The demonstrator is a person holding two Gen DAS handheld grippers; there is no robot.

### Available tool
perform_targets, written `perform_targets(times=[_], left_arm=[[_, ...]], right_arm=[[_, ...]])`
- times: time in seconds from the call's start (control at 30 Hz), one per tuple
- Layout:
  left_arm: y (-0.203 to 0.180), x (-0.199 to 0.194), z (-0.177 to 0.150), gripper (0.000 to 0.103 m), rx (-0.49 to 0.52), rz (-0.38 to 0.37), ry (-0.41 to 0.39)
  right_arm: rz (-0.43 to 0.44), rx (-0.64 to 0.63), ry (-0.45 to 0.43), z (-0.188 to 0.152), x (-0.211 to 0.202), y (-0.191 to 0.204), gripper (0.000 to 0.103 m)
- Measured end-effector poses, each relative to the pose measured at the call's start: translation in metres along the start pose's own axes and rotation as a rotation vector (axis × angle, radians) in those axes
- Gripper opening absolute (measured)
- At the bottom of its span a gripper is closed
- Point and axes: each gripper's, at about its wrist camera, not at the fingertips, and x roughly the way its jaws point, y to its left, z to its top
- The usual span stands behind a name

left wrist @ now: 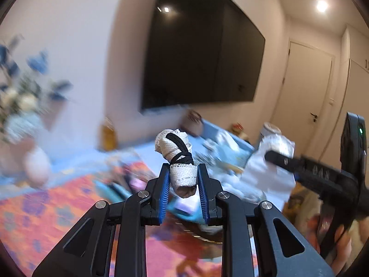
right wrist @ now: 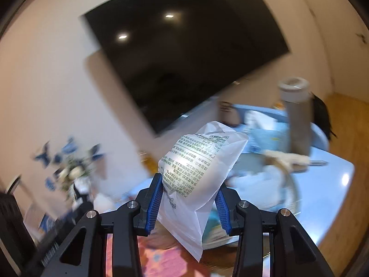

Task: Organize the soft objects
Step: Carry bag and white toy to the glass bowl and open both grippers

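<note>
Two claws carry loads clear of the bench (right wrist: 334, 184): my left claw (left wrist: 183, 180) pinches a lace bundle (left wrist: 177, 152), my right claw (right wrist: 189, 198) clamps a white packet (right wrist: 198, 168).

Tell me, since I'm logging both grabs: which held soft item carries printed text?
The white plastic packet in the right tongs; the left tongs pinch a white bundle tied with black cord.

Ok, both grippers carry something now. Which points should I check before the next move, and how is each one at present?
1. Left gripper shut on the white rolled cloth: ok.
2. Cloth's black band wrapped around it: ok.
3. Right gripper shut on the white printed packet: ok.
4. Packet sealed, not torn: cannot tell.
5. Free spot on the blue table: cannot tell, blurred.
</note>
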Motion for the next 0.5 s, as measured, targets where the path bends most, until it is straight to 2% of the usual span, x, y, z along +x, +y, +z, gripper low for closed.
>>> perform_targets(times=[0.1,0.23,0.3,0.33,0.37,0.4,0.47,0.5], left_arm=[[-0.008,0.034,-0.017,0.02,-0.018,-0.036,0.073],[-0.017,0.065,-0.031,0.022,-0.002,-0.086,0.148],[-0.023,0.081,-0.039,0.031,0.02,-0.127,0.222],[-0.025,0.086,-0.04,0.04,0.023,-0.144,0.248],[-0.027,0.09,-0.043,0.047,0.021,-0.166,0.275],[-0.025,0.094,-0.046,0.051,0.016,-0.168,0.29],[-0.023,0.092,-0.05,0.08,0.009,-0.146,0.279],[-0.02,0.087,-0.052,0.081,0.006,-0.138,0.264]], right_arm=[[-0.055,0.029,0.028,0.008,0.019,-0.029,0.043],[-0.06,0.051,0.104,0.009,0.054,-0.046,0.043],[-0.055,0.05,0.14,0.007,0.068,-0.045,0.044],[-0.046,0.052,0.162,0.005,0.073,-0.046,0.045],[-0.04,0.054,0.178,0.002,0.076,-0.049,0.054],[-0.03,0.054,0.198,0.001,0.08,-0.049,0.069],[-0.048,0.054,0.192,0.0,0.08,-0.049,0.079],[-0.071,0.049,0.171,0.001,0.074,-0.051,0.079]])
